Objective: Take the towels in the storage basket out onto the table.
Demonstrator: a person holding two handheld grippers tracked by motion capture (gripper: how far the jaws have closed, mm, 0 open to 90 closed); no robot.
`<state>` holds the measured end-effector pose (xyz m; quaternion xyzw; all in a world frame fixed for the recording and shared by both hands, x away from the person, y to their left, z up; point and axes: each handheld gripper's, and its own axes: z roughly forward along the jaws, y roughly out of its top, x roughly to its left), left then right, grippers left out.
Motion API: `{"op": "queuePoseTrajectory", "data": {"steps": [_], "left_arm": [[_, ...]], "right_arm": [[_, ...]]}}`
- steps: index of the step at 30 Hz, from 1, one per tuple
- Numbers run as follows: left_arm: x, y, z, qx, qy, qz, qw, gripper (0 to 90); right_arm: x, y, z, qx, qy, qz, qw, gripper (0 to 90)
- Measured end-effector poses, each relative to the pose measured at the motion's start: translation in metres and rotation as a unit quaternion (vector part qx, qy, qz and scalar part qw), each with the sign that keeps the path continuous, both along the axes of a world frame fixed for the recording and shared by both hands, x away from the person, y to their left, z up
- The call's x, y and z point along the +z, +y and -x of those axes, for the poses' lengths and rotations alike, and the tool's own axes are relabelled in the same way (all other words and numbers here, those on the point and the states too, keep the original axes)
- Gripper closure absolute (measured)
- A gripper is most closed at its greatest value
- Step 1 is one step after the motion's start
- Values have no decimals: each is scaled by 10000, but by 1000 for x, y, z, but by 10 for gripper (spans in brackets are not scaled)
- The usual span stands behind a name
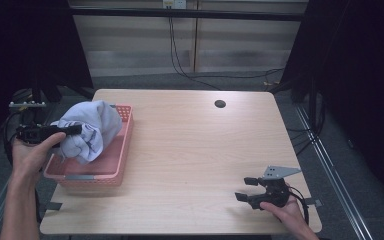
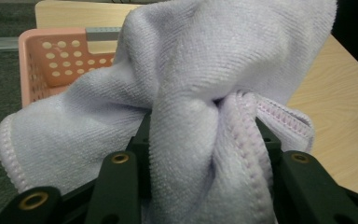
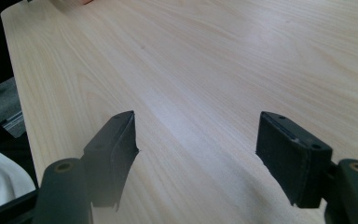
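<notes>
At the near right corner of the table [image 1: 190,150], the right gripper [image 1: 246,188] sits low in the person's right hand [image 1: 287,210]. Its jaws stand wide apart with nothing between them, just bare light wood. In the right gripper view the two black pads [image 3: 114,149] hang a little above the tabletop.

Over at the left edge of the table, the left hand [image 1: 27,155] holds the left gripper [image 1: 75,130] level, pointing toward the right. It has a pale lilac towel [image 1: 87,130] pinched in its jaws. In the left gripper view a thick fold of the towel [image 2: 205,154] is squeezed between the jaws and spills out over them, with a stitched hem showing on each side. The cloth is bunched up and hangs above a pink plastic basket [image 1: 117,165]. Its lowest folds seem to touch the inside of the basket, but the view is too dim to be sure.

The basket has round holes in its walls [image 2: 51,60] and stands on the table's left side, near the edge.

Farther back, a small dark round hole [image 1: 220,104] sits in the tabletop. Black cables [image 1: 180,60] hang down the wall behind the table.
</notes>
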<state>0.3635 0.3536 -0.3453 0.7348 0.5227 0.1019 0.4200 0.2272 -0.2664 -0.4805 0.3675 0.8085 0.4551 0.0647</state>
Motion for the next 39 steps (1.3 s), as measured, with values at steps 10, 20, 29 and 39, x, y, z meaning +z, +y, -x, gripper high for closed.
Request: {"op": "queuePoseTrajectory", "data": {"steps": [10, 20, 29, 39], "left_arm": [[24, -4, 6, -46, -368, 71, 9993, 567], [34, -13, 9, -100, -548, 245, 9981, 563], [48, -28, 15, -262, -770, 235, 9964, 563], [47, -70, 13, -803, -855, 312, 9926, 556]], "right_arm": [[0, 0, 0, -1, -3, 7, 10000, 282], [0, 0, 0, -9, -5, 7, 10000, 282], [1, -1, 1, -2, -16, 13, 10000, 282], [1, -1, -1, -14, -22, 16, 10000, 282]]}}
